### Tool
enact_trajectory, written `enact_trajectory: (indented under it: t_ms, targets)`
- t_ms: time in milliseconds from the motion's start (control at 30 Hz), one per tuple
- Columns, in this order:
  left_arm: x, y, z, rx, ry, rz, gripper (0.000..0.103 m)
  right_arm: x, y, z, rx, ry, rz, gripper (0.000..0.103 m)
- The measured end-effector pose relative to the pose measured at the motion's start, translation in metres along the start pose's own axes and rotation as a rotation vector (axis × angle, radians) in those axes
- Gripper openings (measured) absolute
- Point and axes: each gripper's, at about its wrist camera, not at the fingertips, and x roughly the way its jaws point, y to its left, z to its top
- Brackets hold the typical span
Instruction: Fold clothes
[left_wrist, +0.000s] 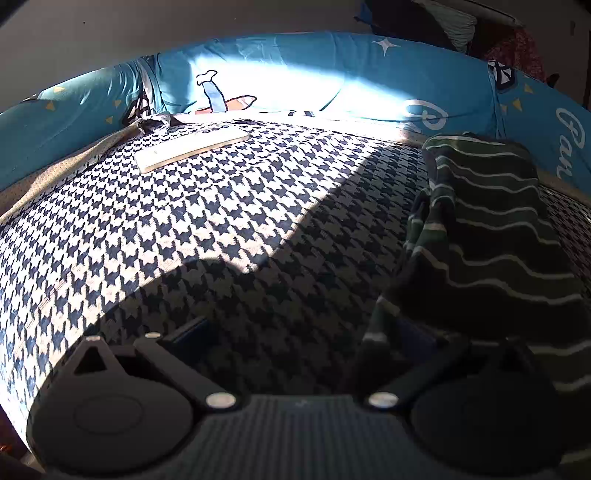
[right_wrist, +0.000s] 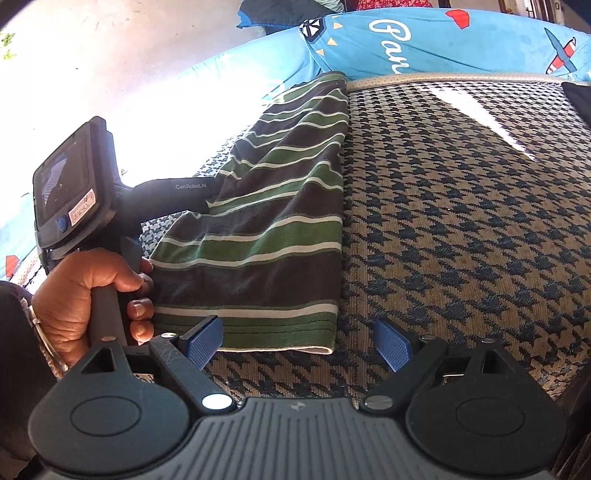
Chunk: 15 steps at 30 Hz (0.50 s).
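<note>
Nearest to me, my right hand-held gripper (right_wrist: 297, 345) stands released, its two ribbed blue pads wide apart and pressing on nothing; the left pad lies at the hem of the striped knit garment (right_wrist: 273, 221), and bare houndstooth cloth shows between the two. That garment is one soft jersey piece in dark grey and green bands with thin white lines, folded into a long strip with a straight right edge, lying flat on the navy-and-cream houndstooth woven bed cover (right_wrist: 461, 221). At its left side the person's left hand (right_wrist: 88, 295) wraps the black handle of my left hand-held gripper (right_wrist: 173, 192), whose front end disappears under the fabric. From the left wrist view the same garment (left_wrist: 491, 229) drapes over the right finger, and the fingertips sit in deep shadow, so I cannot tell whether that gripper is clenched or released. Farther out, one slim white plastic remote control (left_wrist: 192, 147) rests on the sunlit cover (left_wrist: 184, 229). Beyond it runs a blue cotton bedding roll with printed aeroplanes and white script (left_wrist: 332, 74).
</note>
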Motion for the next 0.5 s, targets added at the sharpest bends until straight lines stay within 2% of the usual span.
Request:
enact_trajectory:
  t_ms: [233, 400, 433, 500]
  targets:
    - [-0.007, 0.01, 0.004, -0.067, 0.01, 0.004, 0.103, -0.002, -0.004, 0.001, 0.012, -0.004, -0.006, 0.089]
    - [-0.012, 0.004, 0.006, -0.06, 0.011, -0.017, 0.103, -0.008, -0.011, 0.01, 0.038, -0.024, -0.041, 0.088]
    - [-0.012, 0.003, 0.007, -0.058, 0.011, -0.026, 0.103, -0.009, -0.013, 0.014, 0.043, -0.027, -0.036, 0.087]
    - [-0.013, -0.001, 0.008, -0.042, 0.011, -0.039, 0.103, -0.01, -0.015, 0.023, 0.036, -0.033, -0.024, 0.078]
